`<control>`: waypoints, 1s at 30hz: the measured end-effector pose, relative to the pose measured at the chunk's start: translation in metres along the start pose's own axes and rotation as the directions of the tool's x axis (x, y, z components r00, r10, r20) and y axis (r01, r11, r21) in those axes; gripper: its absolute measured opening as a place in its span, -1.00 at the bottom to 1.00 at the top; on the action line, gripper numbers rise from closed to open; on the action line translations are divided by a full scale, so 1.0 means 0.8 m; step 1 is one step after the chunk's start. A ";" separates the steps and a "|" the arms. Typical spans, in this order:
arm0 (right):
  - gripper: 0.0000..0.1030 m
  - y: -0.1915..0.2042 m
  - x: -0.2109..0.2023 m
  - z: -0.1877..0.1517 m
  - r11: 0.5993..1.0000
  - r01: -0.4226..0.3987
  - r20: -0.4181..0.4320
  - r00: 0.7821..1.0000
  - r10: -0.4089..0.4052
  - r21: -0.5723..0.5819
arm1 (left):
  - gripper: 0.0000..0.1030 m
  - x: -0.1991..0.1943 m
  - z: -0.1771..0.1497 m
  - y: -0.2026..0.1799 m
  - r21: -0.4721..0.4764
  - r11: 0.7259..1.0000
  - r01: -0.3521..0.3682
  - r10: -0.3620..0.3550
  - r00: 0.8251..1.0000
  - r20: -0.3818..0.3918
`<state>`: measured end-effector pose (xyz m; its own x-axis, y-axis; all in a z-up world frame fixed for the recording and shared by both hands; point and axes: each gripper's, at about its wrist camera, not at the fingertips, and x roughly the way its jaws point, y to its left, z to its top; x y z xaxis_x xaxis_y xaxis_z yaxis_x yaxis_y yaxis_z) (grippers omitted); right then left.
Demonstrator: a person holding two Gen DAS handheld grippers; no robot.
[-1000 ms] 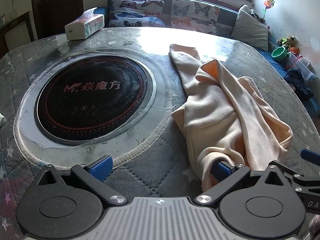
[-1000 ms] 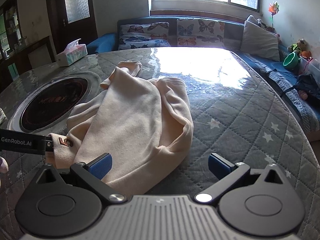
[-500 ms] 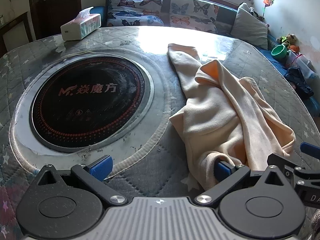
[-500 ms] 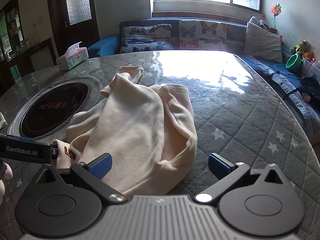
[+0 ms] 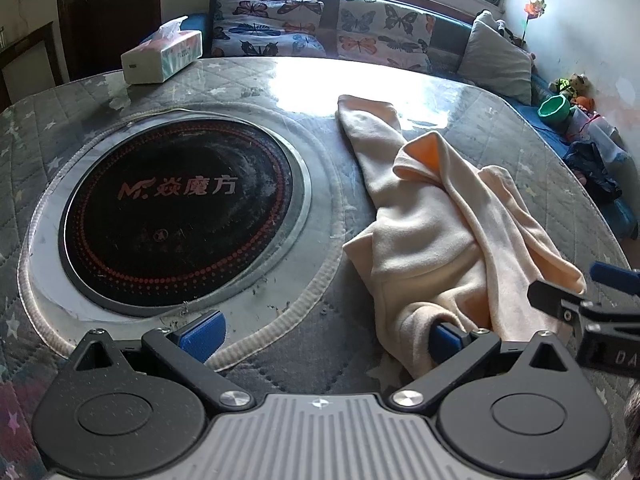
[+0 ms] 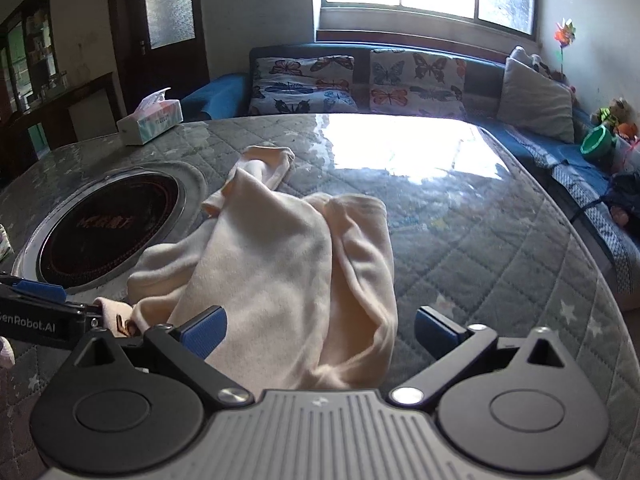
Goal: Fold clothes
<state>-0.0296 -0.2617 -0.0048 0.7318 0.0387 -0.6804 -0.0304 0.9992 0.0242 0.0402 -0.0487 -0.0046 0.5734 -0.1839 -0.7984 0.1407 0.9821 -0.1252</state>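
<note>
You have one cream garment (image 5: 440,236) crumpled on the quilted surface (image 6: 480,240), and one round black cooktop (image 5: 176,216) set into that surface. One tissue box (image 5: 160,56) sits at the far edge. Behind the surface you can count two butterfly-print cushions (image 6: 304,84) on the one blue sofa (image 6: 560,160), plus one grey pillow (image 6: 536,100) toward its right end. One green bowl (image 6: 596,140) sits by the wall, and one pinwheel (image 6: 564,36) stands above it. You hold two grippers, each with two blue-padded fingers (image 5: 202,330).
</note>
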 end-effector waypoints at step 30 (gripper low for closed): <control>0.16 0.044 0.093 0.112 0.975 -0.142 -0.008 0.990 0.143 -0.170 | 0.99 -0.039 -0.005 0.032 0.052 0.992 0.115 -0.117 0.992 0.054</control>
<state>0.0846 -0.2236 0.0108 0.7145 0.1811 -0.6758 -0.2493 0.9684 -0.0040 0.0228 -0.0175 0.0149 0.5953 -0.2998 -0.7454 0.2473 0.9511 -0.1851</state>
